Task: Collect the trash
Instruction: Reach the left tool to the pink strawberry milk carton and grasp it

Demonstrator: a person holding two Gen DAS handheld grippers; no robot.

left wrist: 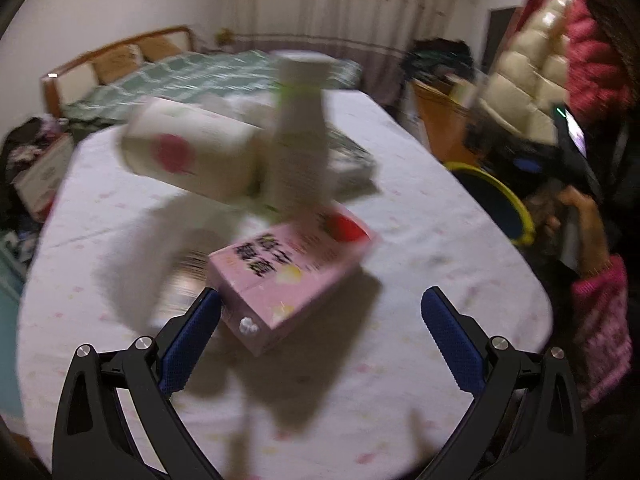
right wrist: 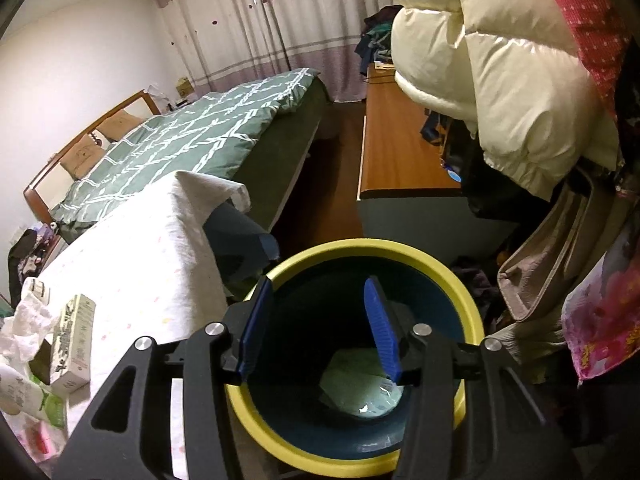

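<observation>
Risk: left gripper [left wrist: 320,328] jaws spread, near pink carton [left wrist: 292,276]; skewed closure could topple white bottle [left wrist: 298,136]. Right gripper [right wrist: 318,324] jaws apart, empty, over yellow-rimmed bin [right wrist: 460,280].

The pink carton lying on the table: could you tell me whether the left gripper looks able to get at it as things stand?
Probably yes. The left gripper is open and the pink carton lies just ahead, its near corner by one finger, nothing between; the white bottle stands behind it.

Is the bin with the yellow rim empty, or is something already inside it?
Not empty. The right wrist view looks down into the bin, and a pale green package lies on its dark bottom.
</observation>
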